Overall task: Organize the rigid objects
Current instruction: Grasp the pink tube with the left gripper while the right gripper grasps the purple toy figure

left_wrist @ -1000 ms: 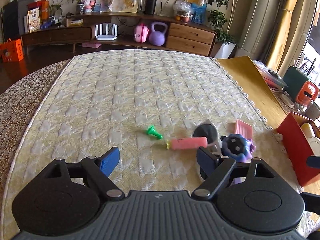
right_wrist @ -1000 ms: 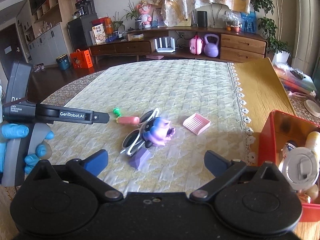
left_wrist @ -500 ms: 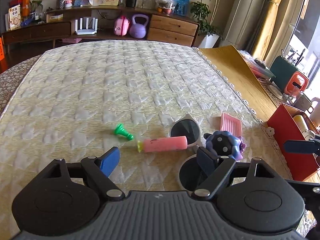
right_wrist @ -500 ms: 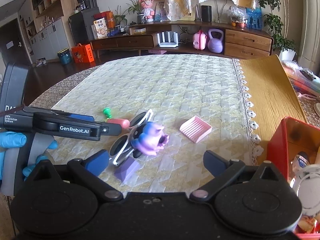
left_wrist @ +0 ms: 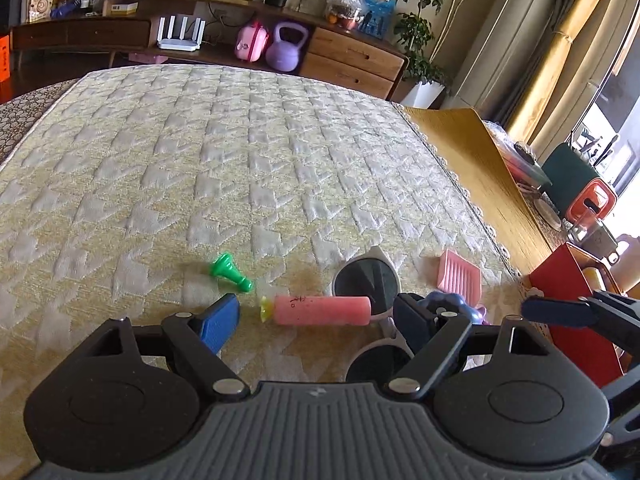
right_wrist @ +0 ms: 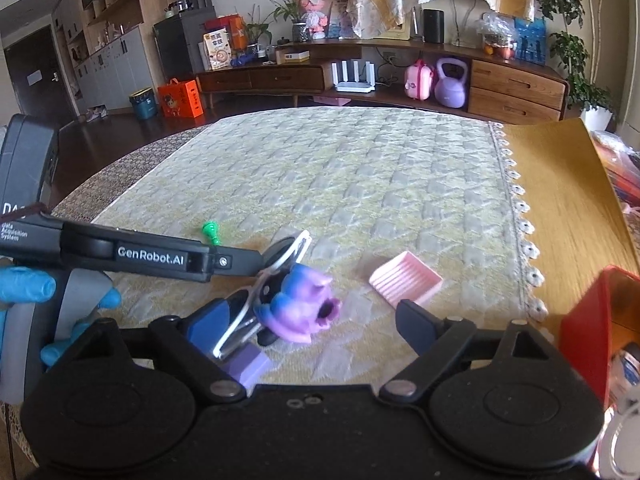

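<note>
On the quilted cloth lie a pink cylinder (left_wrist: 322, 310), a green peg (left_wrist: 229, 271), white sunglasses (left_wrist: 366, 280), a purple-blue toy figure (right_wrist: 301, 303), a pink ridged tray (right_wrist: 406, 283) and a purple block (right_wrist: 246, 364). My left gripper (left_wrist: 316, 322) is open, and the pink cylinder lies between its fingers, untouched. My right gripper (right_wrist: 312, 326) has its jaws closing around the toy figure, which sits between them with the pads off it. The left gripper (right_wrist: 236, 262) also shows in the right wrist view, held by a blue-gloved hand (right_wrist: 28, 286).
A red bin (right_wrist: 592, 328) with bottles stands at the right, off the cloth on the wooden table (right_wrist: 568, 216). Behind the table runs a low wooden cabinet (right_wrist: 516, 88) with a purple kettlebell (right_wrist: 451, 84) and a pink case. The cloth has a lace edge (right_wrist: 520, 216).
Both grippers have moved in and down toward the pile. The pink cylinder now lies between the left fingers, and the toy figure between the right ones, which have narrowed a little.
</note>
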A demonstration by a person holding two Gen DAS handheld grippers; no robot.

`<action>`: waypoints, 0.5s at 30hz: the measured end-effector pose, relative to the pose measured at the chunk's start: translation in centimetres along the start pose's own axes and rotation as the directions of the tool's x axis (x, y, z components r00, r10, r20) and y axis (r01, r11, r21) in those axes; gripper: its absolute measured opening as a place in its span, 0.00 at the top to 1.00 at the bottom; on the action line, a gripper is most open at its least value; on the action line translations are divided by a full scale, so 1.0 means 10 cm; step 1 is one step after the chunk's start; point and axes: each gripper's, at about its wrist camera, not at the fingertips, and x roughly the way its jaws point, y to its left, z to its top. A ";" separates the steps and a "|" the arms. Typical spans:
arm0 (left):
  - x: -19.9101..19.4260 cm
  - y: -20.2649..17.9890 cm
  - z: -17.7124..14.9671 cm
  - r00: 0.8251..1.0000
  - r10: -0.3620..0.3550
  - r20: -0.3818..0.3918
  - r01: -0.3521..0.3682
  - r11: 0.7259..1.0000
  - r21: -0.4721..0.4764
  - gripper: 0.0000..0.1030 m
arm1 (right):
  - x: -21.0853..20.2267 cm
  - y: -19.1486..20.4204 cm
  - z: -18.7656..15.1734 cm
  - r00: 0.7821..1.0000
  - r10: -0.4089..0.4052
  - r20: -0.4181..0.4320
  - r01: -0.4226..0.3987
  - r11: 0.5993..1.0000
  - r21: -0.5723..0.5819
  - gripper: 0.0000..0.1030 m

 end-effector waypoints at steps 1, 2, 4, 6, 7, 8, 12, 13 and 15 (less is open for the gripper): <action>0.01 -0.01 0.00 1.000 0.003 0.001 -0.003 1.000 0.003 0.18 | 0.03 0.00 0.01 1.000 0.004 -0.003 -0.004 1.000 -0.002 0.13; 0.01 -0.02 0.00 1.000 0.006 0.003 -0.006 1.000 0.008 0.18 | 0.06 0.01 0.01 1.000 0.008 -0.006 -0.008 1.000 -0.005 0.15; 0.02 -0.05 0.00 1.000 0.015 0.005 -0.015 1.000 0.022 0.19 | 0.12 0.02 0.02 1.000 0.017 -0.014 -0.017 1.000 -0.005 0.18; 0.04 -0.08 -0.01 1.000 0.028 0.009 -0.028 0.999 0.042 0.19 | 0.17 0.02 0.02 0.999 0.027 -0.019 -0.027 1.000 0.003 0.20; 0.04 -0.10 -0.01 0.999 0.031 0.014 -0.032 0.998 0.048 0.19 | 0.18 0.01 0.02 0.999 0.031 -0.021 -0.031 0.999 0.006 0.21; 0.04 -0.11 -0.02 0.999 0.032 0.016 -0.033 0.998 0.047 0.19 | 0.20 0.01 0.02 0.999 0.036 -0.023 -0.036 0.999 0.012 0.24; 0.04 -0.11 -0.03 0.999 0.045 0.023 -0.046 0.998 0.053 0.26 | 0.23 0.00 0.00 0.998 0.057 -0.032 -0.056 0.998 0.036 0.34; 0.04 -0.12 -0.03 0.999 0.048 0.024 -0.050 0.997 0.052 0.30 | 0.23 0.00 -0.01 0.998 0.061 -0.032 -0.059 0.998 0.038 0.37; 0.04 -0.11 -0.02 0.998 0.054 0.024 -0.055 0.997 0.053 0.35 | 0.24 -0.01 -0.01 0.997 0.067 -0.034 -0.065 0.997 0.050 0.44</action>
